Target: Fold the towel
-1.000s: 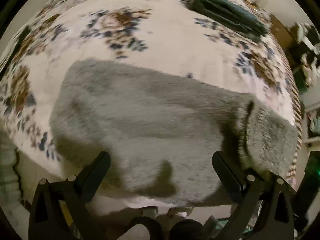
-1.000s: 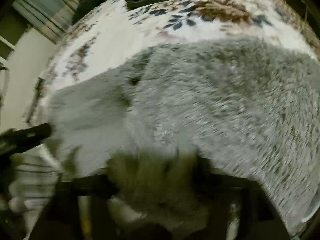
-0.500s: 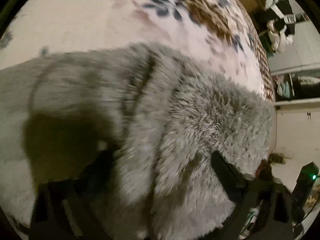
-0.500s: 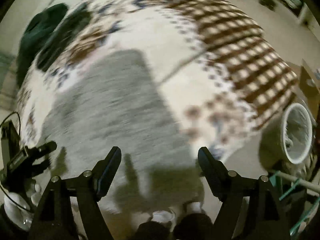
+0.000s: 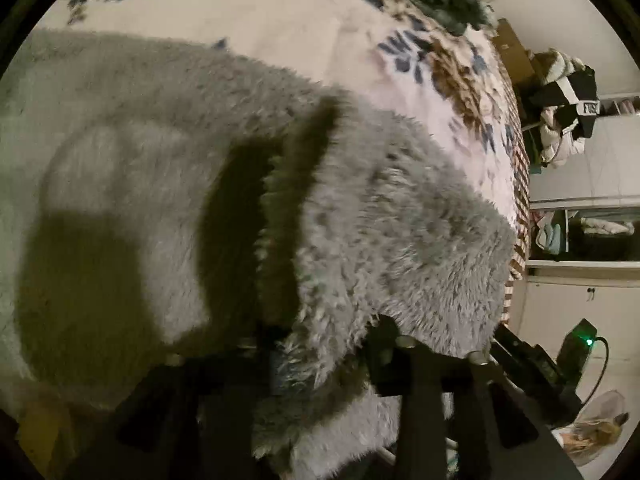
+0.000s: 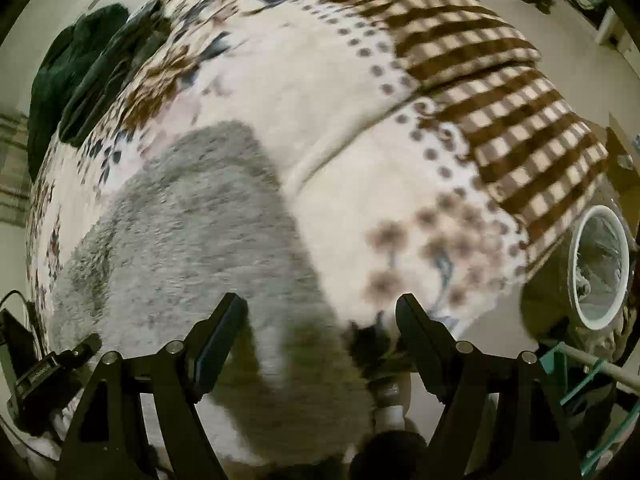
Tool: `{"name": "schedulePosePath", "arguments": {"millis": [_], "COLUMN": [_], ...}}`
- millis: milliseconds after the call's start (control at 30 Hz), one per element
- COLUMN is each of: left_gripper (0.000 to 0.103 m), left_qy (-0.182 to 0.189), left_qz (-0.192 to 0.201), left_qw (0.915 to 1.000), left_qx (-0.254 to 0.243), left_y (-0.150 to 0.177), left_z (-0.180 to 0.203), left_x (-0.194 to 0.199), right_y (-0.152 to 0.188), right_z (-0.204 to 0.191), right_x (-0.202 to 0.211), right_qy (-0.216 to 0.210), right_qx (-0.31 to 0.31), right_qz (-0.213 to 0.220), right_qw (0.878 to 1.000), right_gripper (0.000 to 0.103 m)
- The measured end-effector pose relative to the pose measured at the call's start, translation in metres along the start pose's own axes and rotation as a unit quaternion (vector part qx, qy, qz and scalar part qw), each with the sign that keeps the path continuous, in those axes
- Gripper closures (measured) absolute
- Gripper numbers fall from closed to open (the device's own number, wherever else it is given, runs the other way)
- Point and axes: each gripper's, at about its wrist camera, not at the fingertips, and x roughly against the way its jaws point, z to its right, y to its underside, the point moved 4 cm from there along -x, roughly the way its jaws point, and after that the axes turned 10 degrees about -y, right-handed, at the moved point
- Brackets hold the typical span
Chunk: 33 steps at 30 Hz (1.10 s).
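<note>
A fluffy grey towel (image 5: 160,152) lies on the floral bed cover (image 5: 280,32), near its front edge. In the left wrist view a raised fold of the towel (image 5: 384,220) runs down between the fingers, and my left gripper (image 5: 324,356) is shut on that fold. The right wrist view shows the towel (image 6: 192,240) flat at lower left. My right gripper (image 6: 320,332) hovers open above the towel's right edge, holding nothing. The left gripper's body (image 6: 52,364) shows at the far left of that view.
Dark green clothing (image 6: 80,72) is piled at the far side of the bed. The cover's brown checked border (image 6: 500,92) hangs over the right side. A white round bin (image 6: 600,268) stands on the floor to the right. Shelves with clothes (image 5: 568,100) line the wall.
The right gripper let go of the towel, opened and pulled back to the towel's right edge. The left gripper moved right over the towel and shut on a raised fold.
</note>
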Motion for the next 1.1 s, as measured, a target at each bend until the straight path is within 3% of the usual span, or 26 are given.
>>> {"name": "schedulePosePath", "arguments": {"millis": [67, 167, 267, 433, 533, 567, 600, 633, 800, 933, 1033, 1100], "left_gripper": [0.063, 0.021, 0.021, 0.021, 0.025, 0.043, 0.081, 0.094, 0.095, 0.091, 0.09, 0.068], "left_qy": [0.001, -0.003, 0.004, -0.012, -0.024, -0.027, -0.032, -0.038, -0.027, -0.002, 0.012, 0.03], "left_qz": [0.032, 0.089, 0.096, 0.063, 0.052, 0.053, 0.054, 0.053, 0.082, 0.043, 0.049, 0.059], "left_qw": [0.9995, 0.9959, 0.9948, 0.9949, 0.9934, 0.9927, 0.9921, 0.9918, 0.9915, 0.9982, 0.9979, 0.9969], "left_qx": [-0.004, -0.015, -0.033, -0.077, -0.099, -0.105, -0.109, -0.11, -0.098, -0.043, -0.041, -0.042], "left_y": [0.003, 0.001, -0.012, -0.035, -0.038, -0.039, -0.039, -0.038, -0.04, -0.044, -0.041, -0.036], "left_z": [-0.002, 0.004, 0.019, 0.053, 0.062, 0.063, 0.061, 0.058, 0.036, 0.014, 0.02, 0.024], "left_x": [0.023, 0.059, 0.06, 0.023, 0.0, -0.007, -0.013, -0.016, -0.004, -0.019, -0.01, 0.004], "right_y": [-0.001, -0.002, -0.002, -0.001, -0.001, -0.001, -0.002, -0.002, -0.004, -0.008, -0.01, -0.01], "right_z": [-0.005, -0.007, -0.004, -0.003, -0.003, -0.002, -0.001, 0.0, 0.002, -0.004, -0.01, -0.014], "right_x": [-0.001, -0.003, -0.008, -0.014, -0.016, -0.017, -0.018, -0.019, -0.019, -0.023, -0.023, -0.019], "right_qy": [-0.002, 0.0, -0.001, 0.0, 0.007, 0.012, 0.014, 0.015, 0.016, 0.02, 0.026, 0.022], "right_qx": [0.004, 0.001, -0.014, -0.034, -0.034, -0.034, -0.035, -0.037, -0.035, -0.021, -0.013, -0.015], "right_qz": [-0.001, -0.004, -0.009, -0.009, -0.007, -0.006, -0.004, -0.004, 0.0, -0.004, -0.005, -0.007], "right_qw": [1.0, 1.0, 1.0, 0.999, 0.999, 0.999, 0.999, 0.999, 0.999, 1.0, 1.0, 1.0], "right_gripper": [0.022, 0.022, 0.022, 0.022, 0.022, 0.022, 0.022, 0.022, 0.022, 0.022, 0.022, 0.022]}}
